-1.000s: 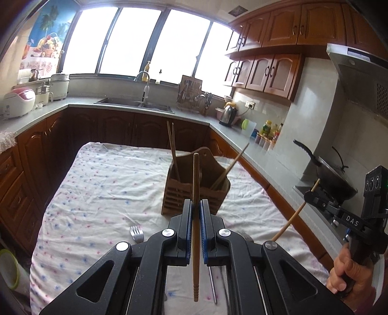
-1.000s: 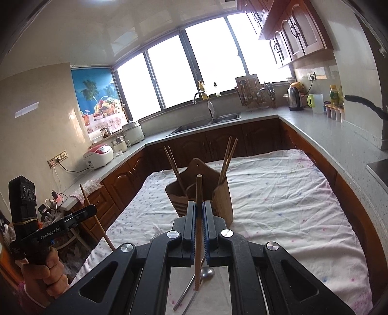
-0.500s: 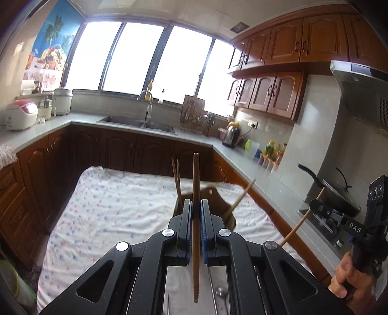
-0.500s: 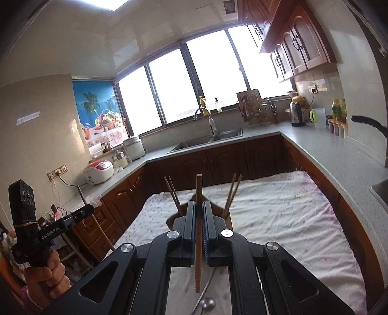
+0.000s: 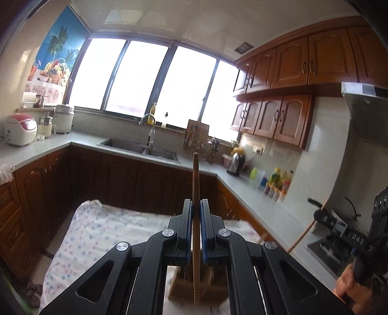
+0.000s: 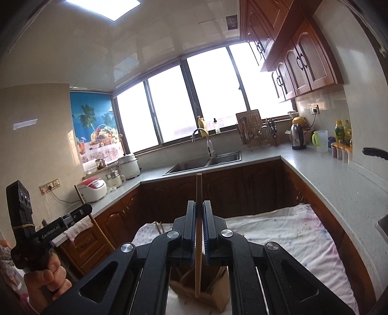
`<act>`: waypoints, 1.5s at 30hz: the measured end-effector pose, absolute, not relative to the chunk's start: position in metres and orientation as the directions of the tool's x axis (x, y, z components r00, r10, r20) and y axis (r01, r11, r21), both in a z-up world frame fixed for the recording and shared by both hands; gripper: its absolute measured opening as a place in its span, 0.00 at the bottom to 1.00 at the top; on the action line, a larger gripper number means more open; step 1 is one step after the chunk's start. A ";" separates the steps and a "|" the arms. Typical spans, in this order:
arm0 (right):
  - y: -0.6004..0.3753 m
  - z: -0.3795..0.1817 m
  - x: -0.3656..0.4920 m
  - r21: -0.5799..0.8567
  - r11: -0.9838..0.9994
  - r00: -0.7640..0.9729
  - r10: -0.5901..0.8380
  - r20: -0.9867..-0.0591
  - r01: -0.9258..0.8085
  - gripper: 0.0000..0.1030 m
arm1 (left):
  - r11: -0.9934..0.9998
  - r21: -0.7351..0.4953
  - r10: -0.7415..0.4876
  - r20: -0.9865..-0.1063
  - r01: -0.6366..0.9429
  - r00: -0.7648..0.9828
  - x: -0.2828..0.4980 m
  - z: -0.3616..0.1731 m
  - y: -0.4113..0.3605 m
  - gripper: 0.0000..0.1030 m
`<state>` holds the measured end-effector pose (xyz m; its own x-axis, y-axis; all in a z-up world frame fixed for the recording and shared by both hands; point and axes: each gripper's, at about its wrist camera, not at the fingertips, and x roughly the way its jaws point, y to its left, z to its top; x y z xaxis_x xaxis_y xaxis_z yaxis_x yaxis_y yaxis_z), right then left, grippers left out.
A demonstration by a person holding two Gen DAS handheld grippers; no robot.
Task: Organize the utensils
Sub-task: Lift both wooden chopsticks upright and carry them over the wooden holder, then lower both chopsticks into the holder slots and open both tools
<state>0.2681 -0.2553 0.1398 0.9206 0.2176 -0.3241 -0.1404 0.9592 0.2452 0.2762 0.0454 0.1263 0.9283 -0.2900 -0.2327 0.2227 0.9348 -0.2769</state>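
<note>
Blown-out windows [image 5: 145, 80], ceiling light [image 6: 103, 7] glare, fisheye edges, prob. motion blur

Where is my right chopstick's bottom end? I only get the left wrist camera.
Observer: In the right wrist view, the right gripper is shut on the chopstick, and its lower end shows in front of the wooden holder.
Operator: Can you see what holds my left gripper?
Observer: Yes, a hand wraps its handle.
Operator: Is a lamp on?
Observer: A bright ceiling panel glows overhead.

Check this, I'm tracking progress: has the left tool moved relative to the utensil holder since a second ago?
Yes. The left tool advanced over the utensil holder, which dropped beneath its fingers.
</note>
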 end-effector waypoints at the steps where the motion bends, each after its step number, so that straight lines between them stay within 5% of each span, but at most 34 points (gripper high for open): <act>1: -0.255 0.140 0.273 0.242 0.960 0.922 0.215 -0.323 -0.139 0.05 | 0.936 -0.275 -0.283 -0.228 0.217 0.932 0.286 0.126 0.044 0.04; 15: -0.254 0.075 0.308 0.243 0.966 0.904 0.177 -0.388 -0.085 0.05 | 0.939 -0.307 -0.234 -0.239 0.156 0.942 0.364 0.040 0.012 0.04; 23: -0.256 0.033 0.315 0.282 0.958 0.861 0.189 -0.473 -0.055 0.05 | 0.950 -0.271 -0.241 -0.332 0.152 0.912 0.393 0.000 -0.006 0.04; 45: -0.258 0.032 0.320 0.306 0.950 0.832 0.215 -0.512 -0.057 0.12 | 0.957 -0.240 -0.256 -0.446 0.160 0.858 0.392 -0.002 -0.001 0.09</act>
